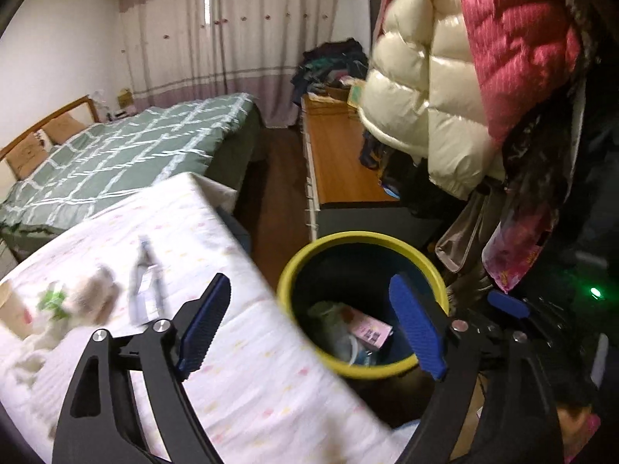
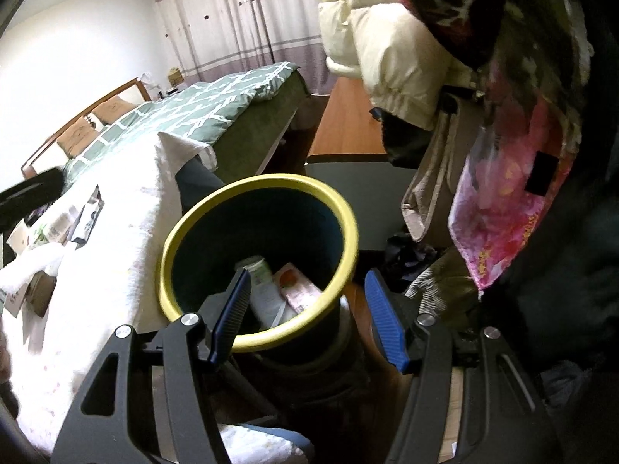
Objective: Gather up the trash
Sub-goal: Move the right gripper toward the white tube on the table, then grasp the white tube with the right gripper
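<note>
Bedroom setting is seen in both wrist views: a bed w/ green checked quilt (image 1: 127,150) at left, pale curtains (image 1: 216,38) behind it, and a cream puffer coat (image 1: 418,89) hung beside a red quilted one (image 1: 514,38) at upper right. Nearer the cameras a bench covered by a white patterned cloth (image 1: 240,348) is shown, w/ a yellow-rimmed dark bin (image 2: 255,255) standing on the floor just beside its edge. Inside the bin, trash is visible at the bottom: a pink packet (image 2: 300,290) lying against a pale green-and-white wrapper (image 2: 259,274); in the left view the same pink packet (image 1: 369,330) is seen next to crumpled pale plastic, details blurred. More trash is left on the bench cloth: a crumpled tissue-like wad (image 1: 94,294), a green-printed scrap (image 1: 52,299) and a flat silvery pack (image 1: 145,286), all motion-blurred; exact types cannot be told. The left gripper (image 1: 309,323) is held over the gap between bench edge and bin, jaws wide apart, nothing between them. The right gripper (image 2: 307,313) is held over the near rim of the bin, jaws likewise spread, nothing gripped. A pink floral cloth (image 2: 499,212) is seen hanging at right, above the floor clutter.
</note>
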The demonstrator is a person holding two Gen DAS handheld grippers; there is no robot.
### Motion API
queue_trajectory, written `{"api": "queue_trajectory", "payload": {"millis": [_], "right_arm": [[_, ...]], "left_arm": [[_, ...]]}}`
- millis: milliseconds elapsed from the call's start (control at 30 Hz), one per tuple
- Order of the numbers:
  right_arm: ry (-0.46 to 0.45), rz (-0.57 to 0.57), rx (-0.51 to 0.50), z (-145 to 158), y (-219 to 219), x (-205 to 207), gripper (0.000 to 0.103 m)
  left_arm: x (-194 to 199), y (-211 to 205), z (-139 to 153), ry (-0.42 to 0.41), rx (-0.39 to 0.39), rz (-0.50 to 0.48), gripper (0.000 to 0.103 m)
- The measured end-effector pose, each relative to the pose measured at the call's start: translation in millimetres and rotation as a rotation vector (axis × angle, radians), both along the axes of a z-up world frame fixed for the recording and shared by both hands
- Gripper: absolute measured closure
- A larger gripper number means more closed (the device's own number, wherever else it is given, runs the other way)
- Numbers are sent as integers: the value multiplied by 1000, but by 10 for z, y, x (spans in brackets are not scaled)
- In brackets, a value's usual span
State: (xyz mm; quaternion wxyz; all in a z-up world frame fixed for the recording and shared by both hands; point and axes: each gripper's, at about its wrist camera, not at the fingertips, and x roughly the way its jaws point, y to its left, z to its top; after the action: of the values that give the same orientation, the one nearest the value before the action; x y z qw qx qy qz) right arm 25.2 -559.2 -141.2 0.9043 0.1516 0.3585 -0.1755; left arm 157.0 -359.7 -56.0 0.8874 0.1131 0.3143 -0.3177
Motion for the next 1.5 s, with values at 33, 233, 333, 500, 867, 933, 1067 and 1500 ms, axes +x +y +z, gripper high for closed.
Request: {"api": "queue_trajectory", "payload": {"millis": [33, 233, 333, 500, 867, 933, 1067, 1500], "right_arm": [[2, 12, -3, 6, 47, 26, 44], [-2, 97, -21, 102, 445, 222, 44], [-4, 163, -20, 157, 704, 393, 44], [11, 288, 0, 248, 1165, 778, 44], [107, 443, -7, 326, 2036, 2032, 44], [127, 455, -10, 282, 2152, 2214, 44], [158, 459, -32, 195, 2311, 2468, 44], [237, 408, -77, -87, 2460, 2921, 48]], "left_arm": [[-30, 116, 35, -8, -4, 15, 17], [-205, 1191, 234, -40, -41, 195, 13], [-276, 1736, 273, -60, -45, 310, 11], [-381, 2572, 236, -55, -76, 479, 11], [-412, 3346, 35, -28, -134, 589, 10], [-382, 3378, -4, -23, -135, 603, 10], [-337, 3496, -87, -5, -148, 618, 10], [-252, 3533, -264, 36, -152, 621, 10]]}}
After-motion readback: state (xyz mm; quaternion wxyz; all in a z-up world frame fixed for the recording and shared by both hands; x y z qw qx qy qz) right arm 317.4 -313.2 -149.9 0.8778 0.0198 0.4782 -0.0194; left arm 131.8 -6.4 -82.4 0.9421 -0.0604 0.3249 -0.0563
